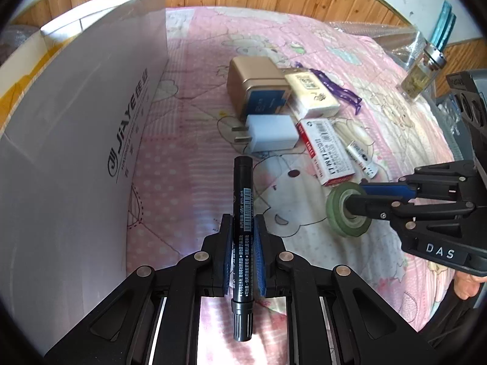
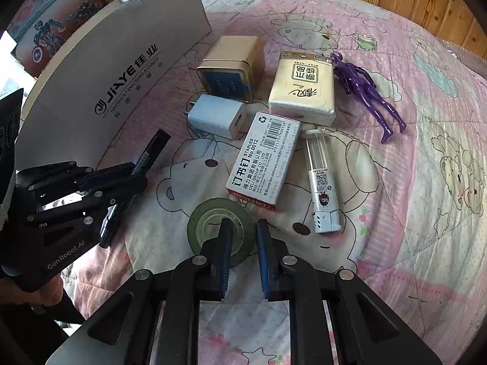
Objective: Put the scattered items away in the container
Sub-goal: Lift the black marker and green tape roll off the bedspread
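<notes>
A: Why does the left gripper [image 1: 245,228] pinch the black marker [image 1: 242,213]?

B: To carry it into the white box [image 1: 76,152] beside it. The right gripper [image 2: 242,231] clamps the green tape roll's [image 2: 213,219] wall; the rest lie just beyond.

Left gripper [image 1: 245,228] and right gripper [image 2: 243,228]: black plastic linkage arms joined by round silver rivets, fingers [image 1: 261,258] lined with blue pads. Bodies lettered in white, "GenRobot.AI" on the left, "DAS" on the right.

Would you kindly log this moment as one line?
left gripper: shut on black marker | right gripper: shut on green tape roll | box: nothing added
</notes>
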